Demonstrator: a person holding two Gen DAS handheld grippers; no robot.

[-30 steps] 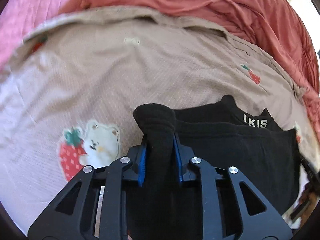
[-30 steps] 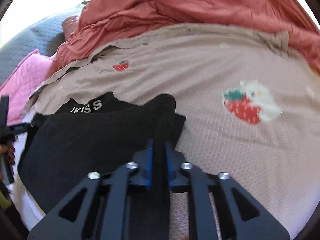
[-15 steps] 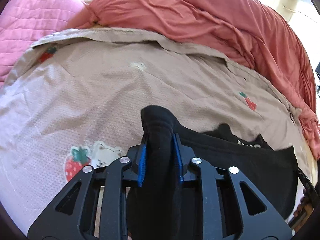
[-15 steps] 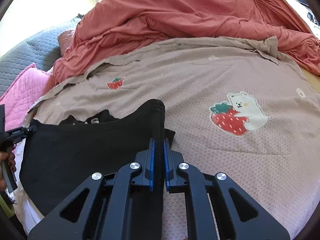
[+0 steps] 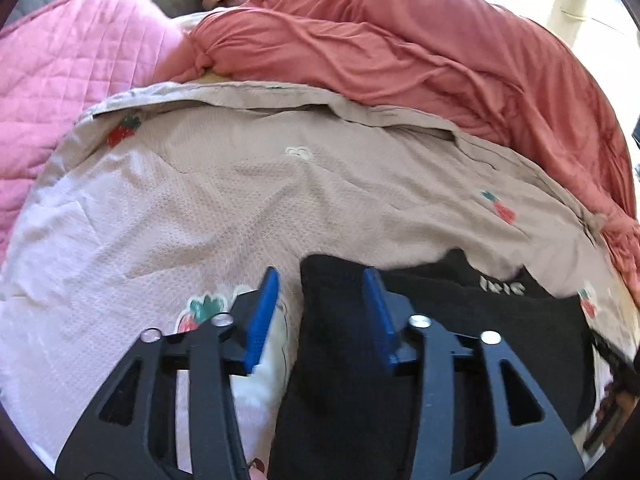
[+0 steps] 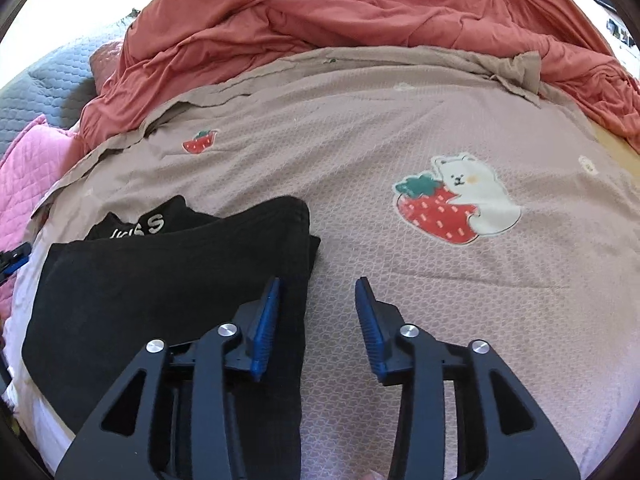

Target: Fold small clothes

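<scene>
Beige bed cover [image 5: 224,200] with strawberry prints fills both views, a pink quilt [image 5: 68,80] at upper left and a red blanket [image 5: 440,52] behind. On it lies the black garment [image 6: 160,292], folded, lower left in the right view. The left tool [image 5: 320,316] has just opened, cloth between its pads unpressed. The right tool [image 6: 316,328] also just opened, at the garment's edge. Garment looks soft and light; hold it at corners.
</scene>
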